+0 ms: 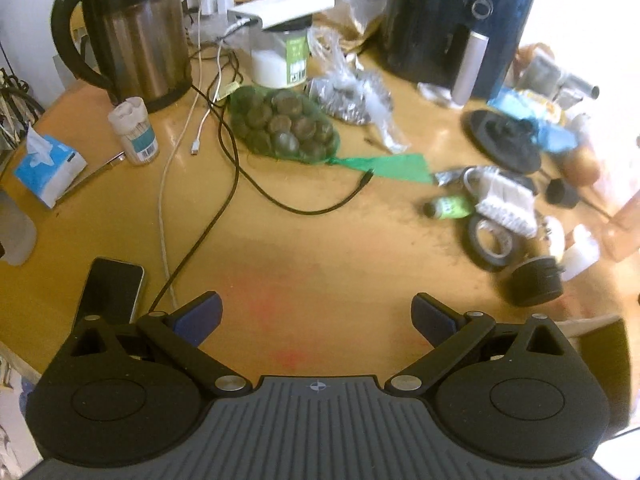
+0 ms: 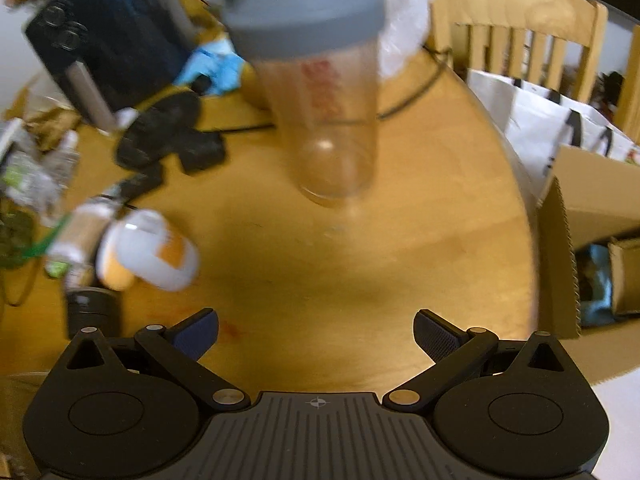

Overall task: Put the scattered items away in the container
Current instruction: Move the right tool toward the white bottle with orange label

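A cardboard box (image 2: pixel 580 216) is seen beyond the right edge of the round wooden table (image 2: pixel 420 240); its flaps stand open, and inside a smaller brown carton and something blue can be made out, though most of the interior is cut off by the frame. On the table a clear shaker bottle (image 2: pixel 328 92) with a grey lid stands upright and appears empty (red lettering on its wall is too blurred to be read). A clear jar (image 1: pixel 280 60) holding white powder is found near the kettle (image 1: pixel 128 32), with a white flat device resting on its top. A green net bag (image 1: pixel 280 128) filled with dark round pieces lies at mid-table.

The scattered items are gathered at the table's right side in the left view: a small green bottle (image 1: pixel 448 206), a roll of black tape (image 1: pixel 490 242), a white brush and a black cylinder, all smeared by blur. A white and orange tub (image 2: pixel 148 252) lies tipped over.

The left gripper (image 1: pixel 316 316) and the right gripper (image 2: pixel 316 330) are both held spread wide over bare wood, with nothing between the pads.
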Demonstrator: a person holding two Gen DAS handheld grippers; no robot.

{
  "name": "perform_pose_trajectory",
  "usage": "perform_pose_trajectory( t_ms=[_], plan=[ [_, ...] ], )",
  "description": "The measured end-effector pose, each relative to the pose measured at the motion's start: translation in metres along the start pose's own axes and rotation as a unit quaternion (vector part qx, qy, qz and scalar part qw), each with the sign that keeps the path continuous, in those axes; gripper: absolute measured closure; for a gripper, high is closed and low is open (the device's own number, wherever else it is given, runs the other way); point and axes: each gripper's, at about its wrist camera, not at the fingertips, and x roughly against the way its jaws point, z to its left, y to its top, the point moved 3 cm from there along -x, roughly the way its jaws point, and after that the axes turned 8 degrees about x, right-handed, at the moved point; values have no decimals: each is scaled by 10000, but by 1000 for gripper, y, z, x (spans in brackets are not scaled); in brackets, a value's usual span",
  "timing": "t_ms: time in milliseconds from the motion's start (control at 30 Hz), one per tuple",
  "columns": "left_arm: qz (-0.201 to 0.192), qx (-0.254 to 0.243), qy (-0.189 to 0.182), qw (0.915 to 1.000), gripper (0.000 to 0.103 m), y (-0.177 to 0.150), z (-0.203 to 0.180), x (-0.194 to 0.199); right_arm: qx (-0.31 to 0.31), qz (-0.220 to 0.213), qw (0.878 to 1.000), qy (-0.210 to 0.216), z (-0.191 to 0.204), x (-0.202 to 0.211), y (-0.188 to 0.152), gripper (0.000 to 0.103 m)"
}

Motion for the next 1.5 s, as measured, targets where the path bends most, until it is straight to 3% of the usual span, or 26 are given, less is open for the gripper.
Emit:
perform_pose_trajectory(
  t_ms=[367, 400, 533, 767, 867, 1067, 1400, 1500],
  plan=[
    [-337, 129, -352, 9987, 0, -8, -21, 16, 466, -397, 9966, 548, 30, 18, 12, 0],
    [-384, 160, 86, 9991, 0, -8, -20, 16, 525, -421, 9960, 584, 33, 19, 15, 0],
    [-228, 77, 33, 9997, 0, -11, -29, 11, 662, -661, 9922, 818, 41, 24, 27, 0],
    [-202, 160, 76, 9996, 0, -13, -37, 12, 1376, -930, 9849, 485, 58, 21, 36, 0],
    [-172, 185, 84, 9996, 0, -15, -39, 11, 1791, -767, 9796, 488, 68, 14, 38, 0],
    [-113, 259, 168, 9995, 0, -18, -43, 7, 1944, -365, 9736, 1136, 83, -2, 41, 0],
    [-116, 401, 385, 9984, 0, -14, -54, 3, 2647, -413, 9561, 1191, 107, -22, 54, 1],
    [-142, 447, 430, 9980, 0, -12, -60, 3, 2851, -340, 9506, 1179, 111, -31, 58, 11]
  ],
)
